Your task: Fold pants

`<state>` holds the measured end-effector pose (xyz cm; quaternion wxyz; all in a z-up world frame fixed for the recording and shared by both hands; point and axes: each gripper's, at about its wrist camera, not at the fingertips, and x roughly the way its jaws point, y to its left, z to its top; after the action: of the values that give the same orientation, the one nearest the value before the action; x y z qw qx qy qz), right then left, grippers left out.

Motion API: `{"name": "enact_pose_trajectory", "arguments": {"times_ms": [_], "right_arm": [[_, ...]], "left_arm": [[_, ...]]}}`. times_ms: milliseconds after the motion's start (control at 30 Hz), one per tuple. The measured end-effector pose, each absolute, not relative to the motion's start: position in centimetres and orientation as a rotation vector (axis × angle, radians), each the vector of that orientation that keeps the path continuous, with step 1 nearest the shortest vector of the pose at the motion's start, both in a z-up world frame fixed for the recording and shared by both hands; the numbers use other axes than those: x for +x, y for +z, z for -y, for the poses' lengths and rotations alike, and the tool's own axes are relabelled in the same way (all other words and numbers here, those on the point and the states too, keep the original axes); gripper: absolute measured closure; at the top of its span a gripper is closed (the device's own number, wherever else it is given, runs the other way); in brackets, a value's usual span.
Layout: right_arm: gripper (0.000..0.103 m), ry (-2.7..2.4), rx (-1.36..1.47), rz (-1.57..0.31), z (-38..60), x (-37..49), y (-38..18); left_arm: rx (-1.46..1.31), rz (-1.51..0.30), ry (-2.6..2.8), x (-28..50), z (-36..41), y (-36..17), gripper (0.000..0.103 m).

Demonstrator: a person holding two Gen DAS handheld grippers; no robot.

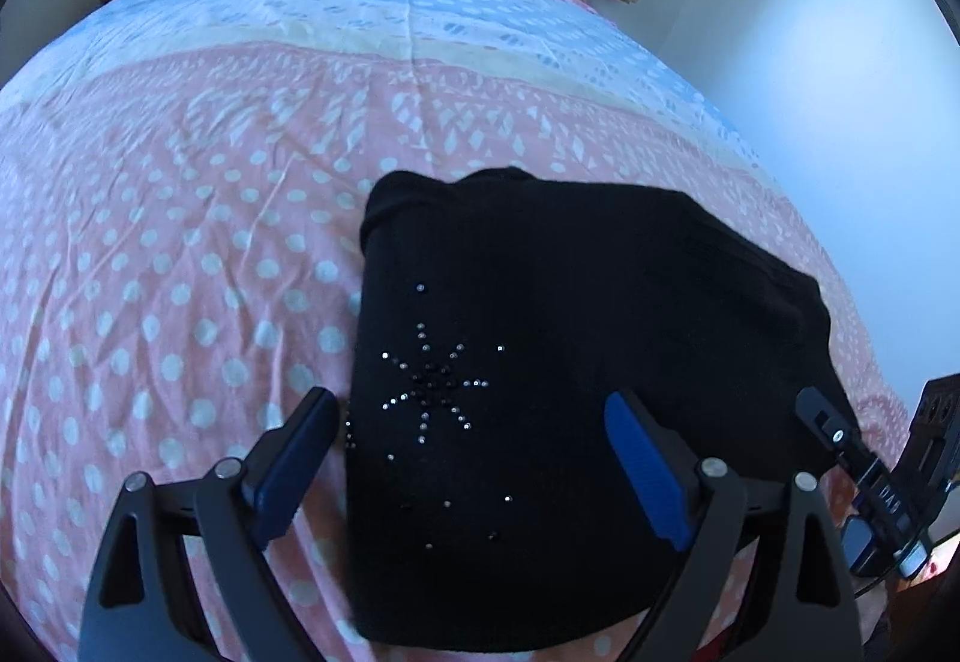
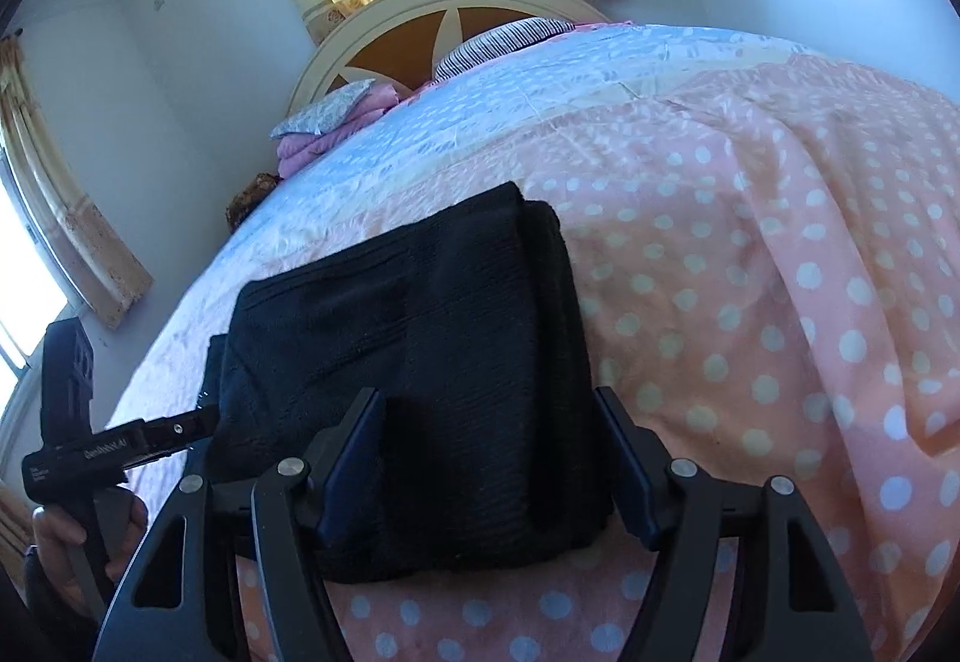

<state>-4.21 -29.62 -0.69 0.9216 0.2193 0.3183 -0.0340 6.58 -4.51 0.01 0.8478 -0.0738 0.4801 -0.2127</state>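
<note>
A: Pants (image 1: 540,362), black and already folded into a thick square packet, lie on the bed (image 1: 180,242) near its foot edge, on the pink dotted part of the cover. That is the left wrist view. A star of small rhinestones shows on the top layer.

B: And the left gripper (image 1: 468,452)?

A: Its fingers stand wide apart over the near left part of the packet. One blue pad hangs over the cover just beside the packet's left edge, the other over the black cloth. Neither pad presses on anything; it holds nothing.

B: The right wrist view?

A: The same pants (image 2: 420,332) show stacked layers with a ribbed knit texture. The right gripper (image 2: 489,458) straddles the packet's near right corner, jaws open wider than the cloth between them, with no pinch visible. At the lower left, a hand (image 2: 60,536) holds the other gripper's handle.

B: How would it handle?

A: I judge it soft, light and limp, likely to sag or unfold if lifted by one layer. Take the whole stack at a folded edge, both sides together; the stones may snag.
</note>
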Motion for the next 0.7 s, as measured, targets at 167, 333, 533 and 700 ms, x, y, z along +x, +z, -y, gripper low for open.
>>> {"name": "enact_pose_trajectory", "arguments": {"times_ms": [167,333,533,700], "right_arm": [[0.036,-0.113,0.327,-0.693,28.1,-3.7,-0.2],[0.050,-0.114,0.354,-0.690,28.7,-4.2,-0.3],[0.058,-0.107,0.325,-0.666,28.1,-4.8,-0.1],[0.059,-0.076,0.391,-0.655,29.0,-5.0,-0.3]], "left_arm": [[-0.152,-1.003,-0.457,6.2,4.7,0.3,0.015],[-0.244,-1.013,-0.528,5.6,4.0,0.6,0.015],[-0.327,-1.019,-0.549,5.5,3.3,-0.7,0.016],[-0.467,-1.036,-0.547,5.8,1.6,-1.3,0.055]]}}
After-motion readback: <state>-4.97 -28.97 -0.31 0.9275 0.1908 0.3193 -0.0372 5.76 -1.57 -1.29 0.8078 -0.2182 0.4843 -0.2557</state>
